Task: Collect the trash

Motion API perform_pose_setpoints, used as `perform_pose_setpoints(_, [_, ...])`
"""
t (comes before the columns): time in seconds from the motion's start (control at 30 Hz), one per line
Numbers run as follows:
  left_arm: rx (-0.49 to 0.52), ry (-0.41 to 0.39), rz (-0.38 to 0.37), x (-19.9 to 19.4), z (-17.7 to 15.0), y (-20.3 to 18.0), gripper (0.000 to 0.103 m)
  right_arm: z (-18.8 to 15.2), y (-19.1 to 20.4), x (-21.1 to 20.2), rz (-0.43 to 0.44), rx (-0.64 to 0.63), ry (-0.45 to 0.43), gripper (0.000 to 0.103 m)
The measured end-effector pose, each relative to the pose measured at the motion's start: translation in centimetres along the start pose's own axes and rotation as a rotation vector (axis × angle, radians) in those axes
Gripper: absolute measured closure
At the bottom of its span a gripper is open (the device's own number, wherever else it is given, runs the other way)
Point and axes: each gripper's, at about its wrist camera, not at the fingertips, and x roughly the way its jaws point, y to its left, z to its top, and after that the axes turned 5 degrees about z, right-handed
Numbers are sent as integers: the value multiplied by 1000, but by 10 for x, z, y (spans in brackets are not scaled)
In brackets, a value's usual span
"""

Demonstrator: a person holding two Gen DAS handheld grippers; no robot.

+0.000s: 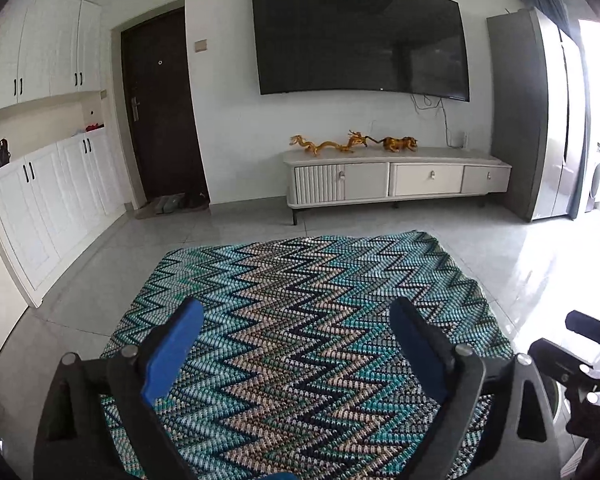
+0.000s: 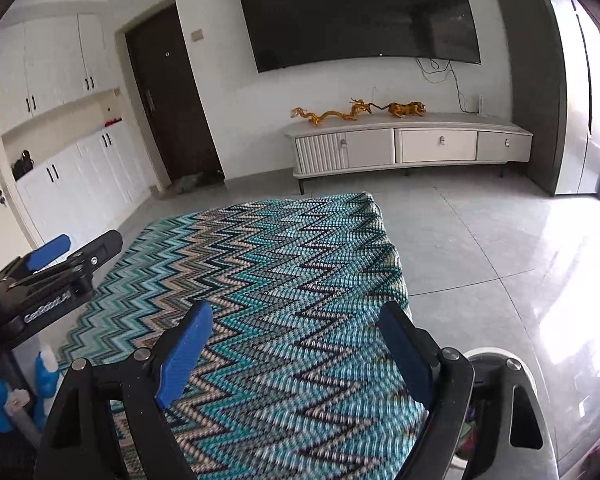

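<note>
Left tool [image 1: 296, 316] jaws spread wide, nothing between them; right tool [image 2: 296, 320] likewise wide apart and empty. Both point down over the zigzag rug [image 1: 300, 280]. A white bin [image 2: 540, 420] with coloured contents sits just right of the right tool. Beyond the rug: TV cabinet [image 1: 396, 178] against the wall.

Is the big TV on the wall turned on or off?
Off. The TV screen is all dark in both views, with no picture showing, only faint reflections of the room.
</note>
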Motion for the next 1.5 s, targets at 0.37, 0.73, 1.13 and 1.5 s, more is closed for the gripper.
perform_pose_setpoints(0.37, [12, 58, 53, 48, -17, -4, 8, -4, -10, 54, -50, -11, 33, 18])
perform_pose_setpoints(0.73, [39, 98, 45, 53, -31, -13, 8, -10, -3, 63, -67, -33, 37, 18])
perform_pose_setpoints(1.13, [53, 95, 6, 18, -36, -28, 8, -19, -3, 26, -110, -40, 9, 17])
perform_pose_setpoints(1.5, [43, 73, 0, -23, -35, -36, 8, -45, 6, -20, -86, -35, 13, 17])
